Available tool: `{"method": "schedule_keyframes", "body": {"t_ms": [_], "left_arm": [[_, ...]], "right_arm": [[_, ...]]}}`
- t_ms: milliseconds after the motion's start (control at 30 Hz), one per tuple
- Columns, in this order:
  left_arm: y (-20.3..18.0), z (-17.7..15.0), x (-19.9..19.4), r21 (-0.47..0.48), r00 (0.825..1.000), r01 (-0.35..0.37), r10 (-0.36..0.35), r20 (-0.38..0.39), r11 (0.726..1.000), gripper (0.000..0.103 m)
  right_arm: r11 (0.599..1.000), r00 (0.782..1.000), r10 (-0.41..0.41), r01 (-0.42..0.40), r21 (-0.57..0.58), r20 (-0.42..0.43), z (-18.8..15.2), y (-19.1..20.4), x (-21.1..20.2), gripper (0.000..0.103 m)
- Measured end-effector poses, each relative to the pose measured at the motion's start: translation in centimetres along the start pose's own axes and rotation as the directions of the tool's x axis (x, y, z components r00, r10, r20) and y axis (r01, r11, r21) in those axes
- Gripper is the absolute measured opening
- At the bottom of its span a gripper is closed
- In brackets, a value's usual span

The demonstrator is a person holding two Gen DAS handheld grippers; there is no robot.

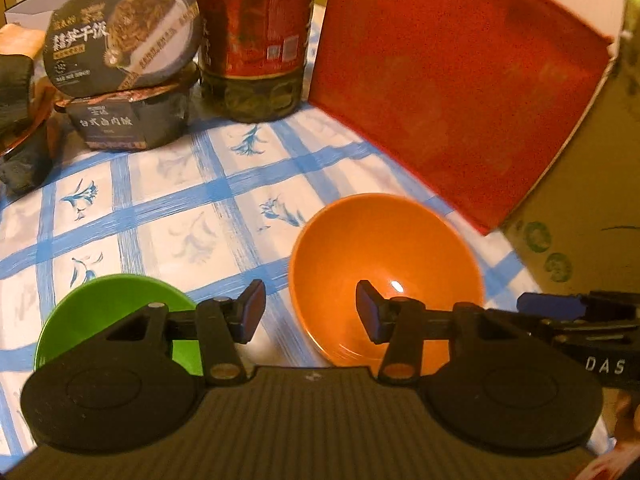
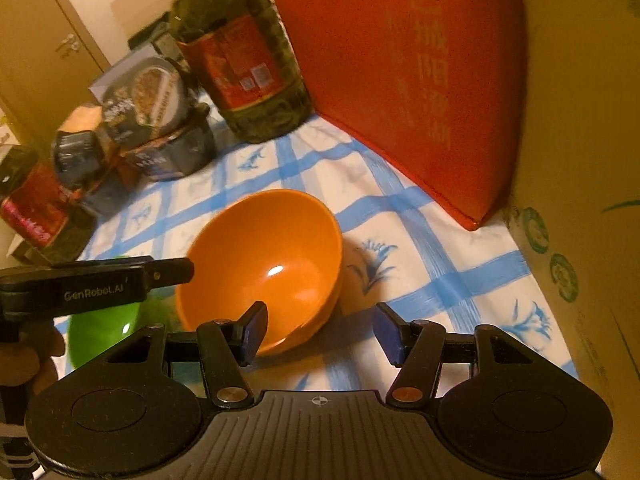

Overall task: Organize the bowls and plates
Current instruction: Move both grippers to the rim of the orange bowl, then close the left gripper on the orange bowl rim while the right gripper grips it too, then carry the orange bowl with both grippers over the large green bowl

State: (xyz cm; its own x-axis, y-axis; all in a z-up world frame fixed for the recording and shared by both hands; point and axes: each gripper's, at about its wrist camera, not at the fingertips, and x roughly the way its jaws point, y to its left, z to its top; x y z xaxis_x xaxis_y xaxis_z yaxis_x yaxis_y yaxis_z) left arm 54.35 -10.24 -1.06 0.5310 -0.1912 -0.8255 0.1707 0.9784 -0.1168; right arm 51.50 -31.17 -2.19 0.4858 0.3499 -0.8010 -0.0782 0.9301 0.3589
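An orange bowl (image 1: 386, 268) stands upright on the blue-checked tablecloth; it also shows in the right wrist view (image 2: 264, 264). A green bowl (image 1: 108, 312) sits to its left, partly hidden behind my left gripper, and shows as a green patch in the right wrist view (image 2: 104, 328). My left gripper (image 1: 310, 312) is open and empty, its right finger over the orange bowl's near rim, its left finger outside. My right gripper (image 2: 320, 332) is open and empty, straddling the bowl's near right rim. The left gripper (image 2: 96, 284) reaches in from the left.
Stacked black instant-meal tubs (image 1: 124, 80), a large oil bottle (image 1: 252, 40) and a red bag (image 1: 452, 80) stand at the back. A cardboard box (image 2: 580, 160) walls the right side. Jars and packets (image 2: 36, 204) crowd the left.
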Motion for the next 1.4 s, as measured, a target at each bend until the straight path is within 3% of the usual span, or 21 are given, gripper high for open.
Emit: {"method": "schedule_keyframes", "body": {"t_ms": [133, 667, 967, 1400], "left_arm": [[0.1, 0.6, 1.8, 0.01, 1.0, -0.006, 0.006, -0.027, 1.0, 0.043], [-1.6, 0.2, 4.6, 0.135, 0.994, -0.064, 0.075, -0.074, 0.989, 0.02], [-1.5, 0.6, 4.2, 0.117, 0.994, -0.063, 0.073, -0.078, 0.991, 0.007], [-1.6, 0.5, 5.4, 0.082, 0.991, -0.035, 0.045, -0.124, 0.996, 0.007]], "right_arm": [[1.0, 1.0, -0.01, 0.01, 0.009, -0.028, 0.6, -0.5, 1.6, 0.058], [1.0, 0.997, 0.006, -0.005, 0.009, -0.073, 0.7, -0.4, 4.4, 0.02], [0.999, 0.998, 0.0, 0.002, 0.033, -0.069, 0.6, -1.0, 4.3, 0.017], [0.999, 0.998, 0.018, -0.015, 0.046, -0.064, 0.5, -2.1, 3.7, 0.015]]}}
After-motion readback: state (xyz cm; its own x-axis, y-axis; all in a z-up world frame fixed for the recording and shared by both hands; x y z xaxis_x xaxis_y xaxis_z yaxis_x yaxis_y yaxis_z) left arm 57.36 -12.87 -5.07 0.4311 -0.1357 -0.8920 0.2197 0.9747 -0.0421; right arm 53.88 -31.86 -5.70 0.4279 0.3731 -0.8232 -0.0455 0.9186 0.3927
